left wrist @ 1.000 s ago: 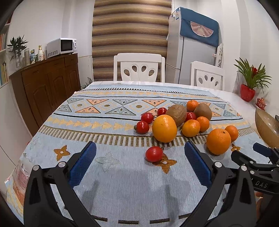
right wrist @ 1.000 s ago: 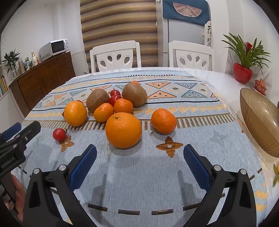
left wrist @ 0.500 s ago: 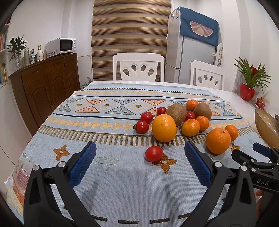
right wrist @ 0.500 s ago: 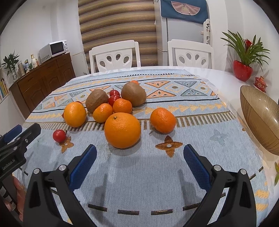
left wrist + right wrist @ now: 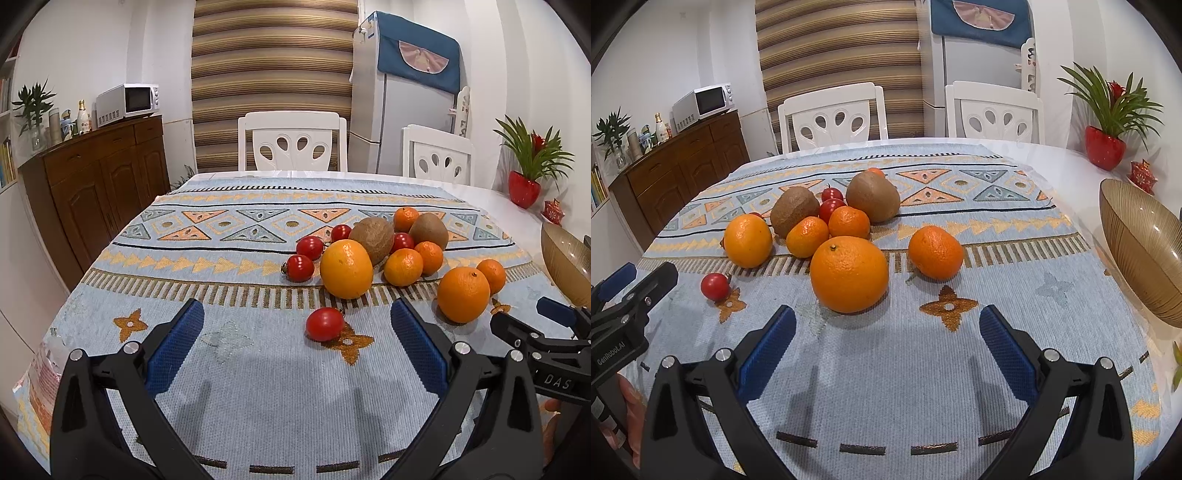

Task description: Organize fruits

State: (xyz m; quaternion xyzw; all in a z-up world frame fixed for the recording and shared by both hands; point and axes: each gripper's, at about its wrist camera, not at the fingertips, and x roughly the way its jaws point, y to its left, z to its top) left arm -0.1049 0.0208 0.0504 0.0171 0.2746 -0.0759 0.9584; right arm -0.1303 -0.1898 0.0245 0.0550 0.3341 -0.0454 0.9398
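Right wrist: both tongs (image 5: 886,332) (image 5: 295,332) spread over bare cloth (image 5: 905,387) before oranges (image 5: 849,274).

The right hand-held gripper (image 5: 886,343) has edged forward — nearer the big orange (image 5: 849,274).

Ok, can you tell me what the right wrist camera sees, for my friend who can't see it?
The open right gripper hovers low over a patterned tablecloth, with a big orange just ahead of its blue fingertips. Behind it lie tangerines, two kiwis and small tomatoes. An amber glass bowl sits at the right edge.
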